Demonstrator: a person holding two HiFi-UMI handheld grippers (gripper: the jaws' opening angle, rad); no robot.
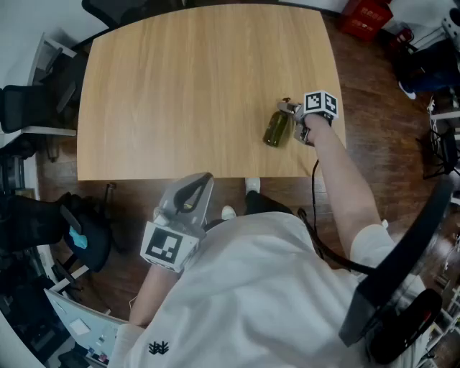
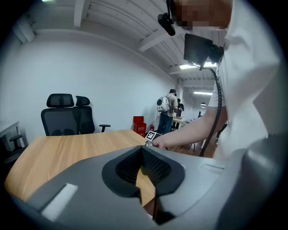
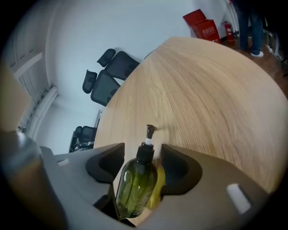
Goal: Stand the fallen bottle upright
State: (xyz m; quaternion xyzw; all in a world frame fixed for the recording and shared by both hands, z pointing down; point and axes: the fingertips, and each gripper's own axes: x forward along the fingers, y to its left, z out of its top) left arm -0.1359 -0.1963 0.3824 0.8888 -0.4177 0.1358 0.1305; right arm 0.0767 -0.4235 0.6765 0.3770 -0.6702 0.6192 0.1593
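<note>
A dark green pump bottle [image 1: 275, 129] lies on its side on the wooden table [image 1: 187, 93], near the front right edge. My right gripper [image 1: 291, 118] reaches it from the right. In the right gripper view the bottle [image 3: 137, 184] lies lengthwise between the wide-spread jaws of my right gripper [image 3: 143, 155], its pump pointing away. A strip of table shows between the bottle and the right jaw. My left gripper [image 1: 205, 178] hangs in front of the table's near edge, away from the bottle. Its tips [image 2: 140, 148] meet with nothing between them.
Black office chairs [image 1: 21, 108] stand at the table's left and far side. A red crate [image 1: 366, 16] sits on the floor at the back right. A cable runs along my right arm. A person [image 2: 170, 110] stands far behind the table.
</note>
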